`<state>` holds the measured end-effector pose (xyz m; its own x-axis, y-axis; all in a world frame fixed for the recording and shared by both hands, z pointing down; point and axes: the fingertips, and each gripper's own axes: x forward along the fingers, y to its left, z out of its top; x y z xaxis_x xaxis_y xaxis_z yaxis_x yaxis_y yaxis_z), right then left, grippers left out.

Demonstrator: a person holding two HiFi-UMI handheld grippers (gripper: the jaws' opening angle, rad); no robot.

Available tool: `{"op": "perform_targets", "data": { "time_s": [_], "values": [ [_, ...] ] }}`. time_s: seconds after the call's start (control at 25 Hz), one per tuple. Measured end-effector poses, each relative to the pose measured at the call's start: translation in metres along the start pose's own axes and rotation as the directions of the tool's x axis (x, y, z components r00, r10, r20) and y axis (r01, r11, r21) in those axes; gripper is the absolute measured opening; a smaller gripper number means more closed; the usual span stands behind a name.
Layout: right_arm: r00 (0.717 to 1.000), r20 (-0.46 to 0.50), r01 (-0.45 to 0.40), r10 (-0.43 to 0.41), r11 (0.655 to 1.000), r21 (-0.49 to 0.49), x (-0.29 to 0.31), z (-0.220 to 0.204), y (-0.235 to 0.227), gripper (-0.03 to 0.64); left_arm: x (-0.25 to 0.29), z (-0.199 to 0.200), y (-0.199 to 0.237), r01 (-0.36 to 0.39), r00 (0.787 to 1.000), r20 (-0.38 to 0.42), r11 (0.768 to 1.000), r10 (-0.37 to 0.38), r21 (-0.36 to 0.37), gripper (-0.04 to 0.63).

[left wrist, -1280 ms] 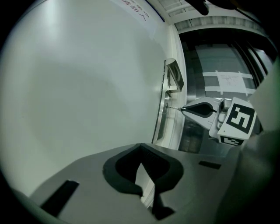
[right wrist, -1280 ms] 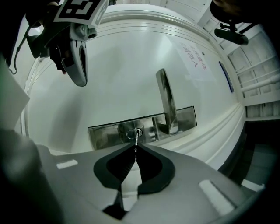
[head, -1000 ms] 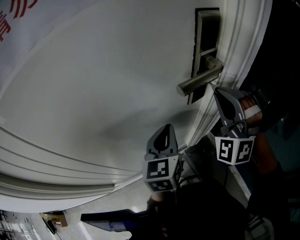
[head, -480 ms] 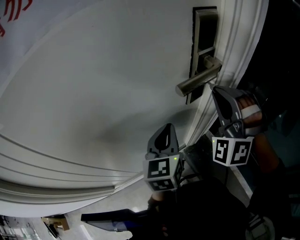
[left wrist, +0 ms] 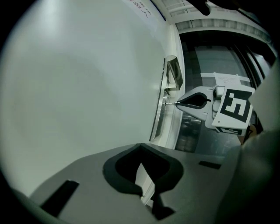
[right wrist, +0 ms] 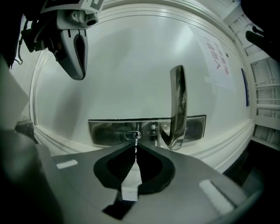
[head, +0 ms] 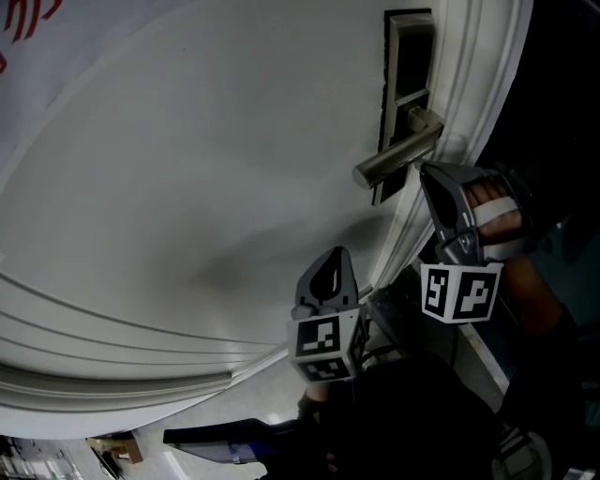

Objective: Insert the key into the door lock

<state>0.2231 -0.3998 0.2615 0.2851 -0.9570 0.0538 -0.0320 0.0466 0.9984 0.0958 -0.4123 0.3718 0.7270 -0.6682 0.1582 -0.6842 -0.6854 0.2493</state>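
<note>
A white door carries a metal lock plate (head: 409, 89) with a lever handle (head: 396, 160). My right gripper (head: 427, 172) sits just below the lever, close to the door edge. In the right gripper view the right gripper (right wrist: 136, 144) is shut on a thin silver key (right wrist: 136, 148). The key's tip meets the oval keyhole (right wrist: 133, 135) in the lock plate (right wrist: 109, 131), left of the lever handle (right wrist: 177, 103). In the left gripper view the key (left wrist: 171, 103) bridges the right gripper (left wrist: 193, 101) and the plate. My left gripper (head: 334, 257) hangs lower left, shut and holding nothing (left wrist: 140, 146).
The door's raised white moulding (head: 112, 328) curves across the lower left, and the door frame (head: 469, 103) runs beside the lock plate. A person's hand (head: 487, 211) holds the right gripper. Red lettering (head: 23, 23) shows at the door's top left. The left gripper (right wrist: 78, 43) hangs above the plate.
My right gripper has shifted slightly up and left, closer to the lock plate under the lever. The left gripper has stayed in place.
</note>
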Motion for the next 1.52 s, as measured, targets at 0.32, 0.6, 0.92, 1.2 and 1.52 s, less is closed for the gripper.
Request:
{"op": "perform_targets", "data": {
  "time_s": [0.32, 0.6, 0.92, 1.2, 1.52],
  "values": [
    [1.000, -0.008, 0.002, -0.002, 1.000, -0.002, 0.0031, 0.0020, 0.0006, 0.012, -0.0005, -0.0012, 0.0026, 0.001, 1.000, -0.003, 1.000, -0.001, -0.002, 0.000],
    [1.000, -0.010, 0.004, -0.004, 1.000, -0.006, 0.0046, 0.0032, 0.0005, 0.012, 0.0007, -0.0020, 0.0032, 0.009, 1.000, -0.007, 1.000, -0.010, -0.008, 0.000],
    [1.000, -0.012, 0.002, -0.002, 1.000, -0.005, 0.0053, 0.0036, 0.0008, 0.012, 0.0008, -0.0025, 0.0025, 0.014, 1.000, -0.011, 1.000, -0.014, -0.006, 0.000],
    [1.000, -0.012, 0.005, -0.005, 1.000, -0.012, 0.0054, 0.0035, 0.0009, 0.012, -0.0002, -0.0038, 0.0024, 0.012, 1.000, -0.013, 1.000, -0.012, -0.007, 0.000],
    [1.000, -0.013, 0.009, -0.009, 1.000, -0.022, 0.0062, 0.0035, 0.0011, 0.012, -0.0006, -0.0036, 0.0015, 0.013, 1.000, -0.009, 1.000, -0.013, -0.006, 0.000]
  ]
}}
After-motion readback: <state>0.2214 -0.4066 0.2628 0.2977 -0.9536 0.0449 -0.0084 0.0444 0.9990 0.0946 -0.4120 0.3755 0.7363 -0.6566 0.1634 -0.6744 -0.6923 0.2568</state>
